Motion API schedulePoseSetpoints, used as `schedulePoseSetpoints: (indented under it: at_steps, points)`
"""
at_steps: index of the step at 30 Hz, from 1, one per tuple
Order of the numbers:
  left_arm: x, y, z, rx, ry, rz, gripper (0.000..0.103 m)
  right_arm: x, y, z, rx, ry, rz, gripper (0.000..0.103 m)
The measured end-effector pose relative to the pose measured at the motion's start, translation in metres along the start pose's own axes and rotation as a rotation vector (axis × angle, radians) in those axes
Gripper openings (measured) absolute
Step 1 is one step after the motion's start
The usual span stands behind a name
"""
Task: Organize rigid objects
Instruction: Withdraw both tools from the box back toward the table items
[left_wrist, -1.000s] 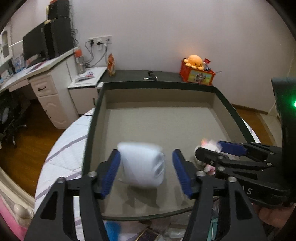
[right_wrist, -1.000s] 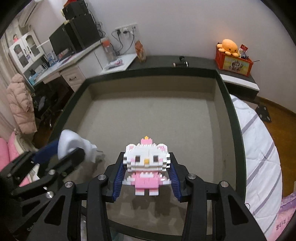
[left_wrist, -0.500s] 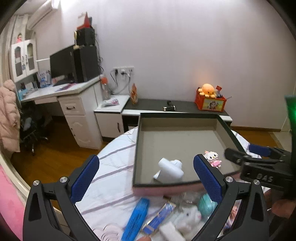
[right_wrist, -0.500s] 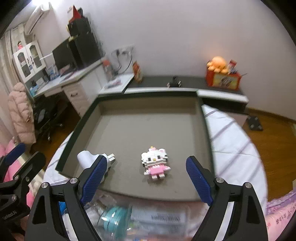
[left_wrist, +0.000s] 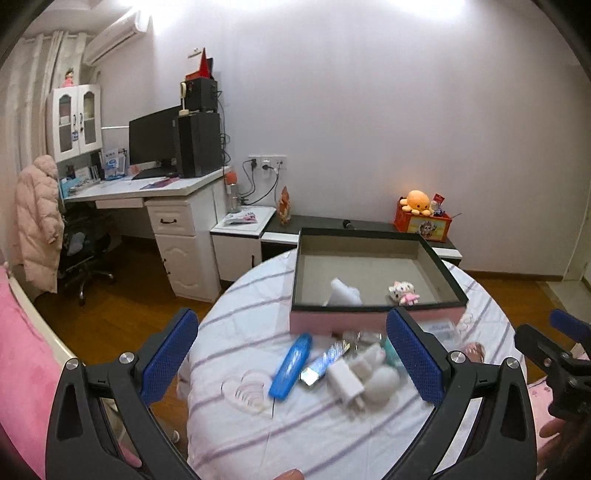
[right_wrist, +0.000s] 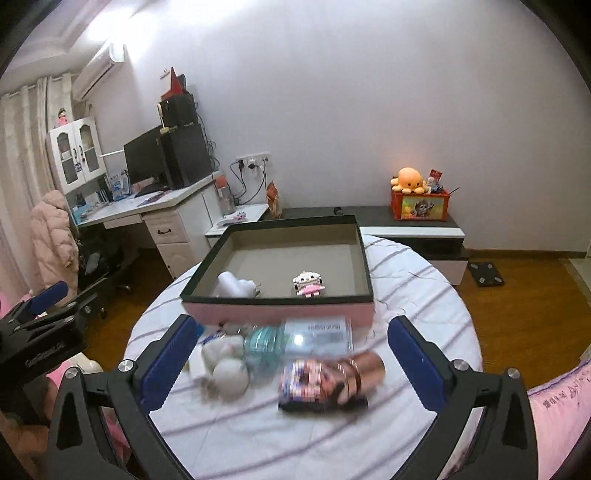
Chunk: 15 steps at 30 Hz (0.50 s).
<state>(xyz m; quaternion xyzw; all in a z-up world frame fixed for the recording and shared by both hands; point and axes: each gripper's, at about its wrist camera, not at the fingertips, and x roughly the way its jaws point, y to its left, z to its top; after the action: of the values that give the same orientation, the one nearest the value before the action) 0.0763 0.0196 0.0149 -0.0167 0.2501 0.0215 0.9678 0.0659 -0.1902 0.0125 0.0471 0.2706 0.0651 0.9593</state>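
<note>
A pink-sided box with a dark rim stands on the round striped table. Inside lie a white rounded object and a pink-and-white brick cat figure. My left gripper is open and empty, held back above loose items: a blue case, a white charger, a white plush. The jaws of my right gripper are opening with nothing between them, above a copper cup and a patterned box.
A teal object and a clear packet lie against the box's front. A white desk with a monitor and a chair stands to the left. Behind the table, a low dark cabinet carries an orange toy crate.
Both grippers opened, leaving the white object and the cat figure in the box. Both then drew back and up, so the box shrank and the loose items came into view.
</note>
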Motion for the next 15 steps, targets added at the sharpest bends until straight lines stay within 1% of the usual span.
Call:
schedulePoseSetpoints:
  at_steps: [4,6,8,11,15]
  points:
    - [-0.013,-0.003,-0.025,0.005,0.008,0.009,0.103,-0.018,-0.002,-0.025,-0.009,-0.002,-0.018,0.103]
    - [-0.015,-0.004,-0.037,0.015,0.024,0.009,0.103,-0.022,-0.003,-0.037,-0.013,0.005,-0.031,0.103]
    - [-0.015,-0.005,-0.048,0.019,0.039,0.004,0.103,-0.02,-0.007,-0.048,-0.006,0.023,-0.057,0.103]
    - [-0.011,-0.006,-0.064,0.017,0.067,-0.005,0.103,-0.013,-0.015,-0.063,0.018,0.061,-0.062,0.103]
    - [-0.006,-0.006,-0.076,0.011,0.108,-0.01,0.103,-0.005,-0.021,-0.071,0.035,0.088,-0.075,0.103]
